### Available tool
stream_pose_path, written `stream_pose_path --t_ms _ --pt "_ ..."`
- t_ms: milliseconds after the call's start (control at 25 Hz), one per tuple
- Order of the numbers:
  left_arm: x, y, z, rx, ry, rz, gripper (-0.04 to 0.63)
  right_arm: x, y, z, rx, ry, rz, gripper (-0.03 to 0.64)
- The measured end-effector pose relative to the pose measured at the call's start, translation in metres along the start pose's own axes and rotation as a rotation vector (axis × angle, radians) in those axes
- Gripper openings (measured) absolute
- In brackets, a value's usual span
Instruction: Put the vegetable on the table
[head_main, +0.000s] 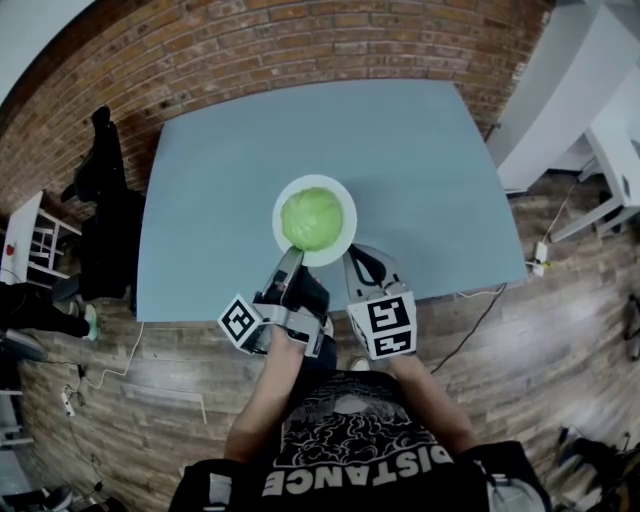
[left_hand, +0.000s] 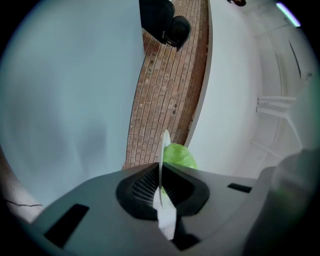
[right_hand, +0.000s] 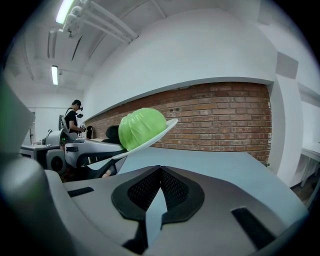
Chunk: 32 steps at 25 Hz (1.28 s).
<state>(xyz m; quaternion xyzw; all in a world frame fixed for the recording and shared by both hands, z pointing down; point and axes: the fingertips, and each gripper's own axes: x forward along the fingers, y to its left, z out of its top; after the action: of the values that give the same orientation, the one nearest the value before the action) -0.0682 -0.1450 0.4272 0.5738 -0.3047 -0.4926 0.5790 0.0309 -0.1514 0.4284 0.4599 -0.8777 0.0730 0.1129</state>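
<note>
Head view: the left gripper (head_main: 290, 258) is clamped on the near rim of the white plate (head_main: 343, 200); the round cabbage (head_main: 312, 218) sits on it, just ahead of both grippers, over the grey table (head_main: 420, 150); the right gripper (head_main: 352, 260) is just beside the rim.

Left gripper view: the plate runs edge-on between the pinched jaws, with the cabbage beyond.

Right gripper view: jaws together, nothing between them; the plate is lifted and tilted, up to its left; a brick wall (right_hand: 225, 120) stands behind.
</note>
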Motion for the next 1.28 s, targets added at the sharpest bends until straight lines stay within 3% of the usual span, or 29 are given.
stream_pose_path --t_ms 920,1280 --pt "0.040 0.046 0.082 0.010 0.032 0.084 0.011 0.087 -0.005 -0.002 0.006 0.061 -0.038 0.008" --pt "0.044 0.080 0.106 0.029 0.061 0.157 0.011 0.111 -0.017 -0.021 0.011 0.104 -0.080 0.008"
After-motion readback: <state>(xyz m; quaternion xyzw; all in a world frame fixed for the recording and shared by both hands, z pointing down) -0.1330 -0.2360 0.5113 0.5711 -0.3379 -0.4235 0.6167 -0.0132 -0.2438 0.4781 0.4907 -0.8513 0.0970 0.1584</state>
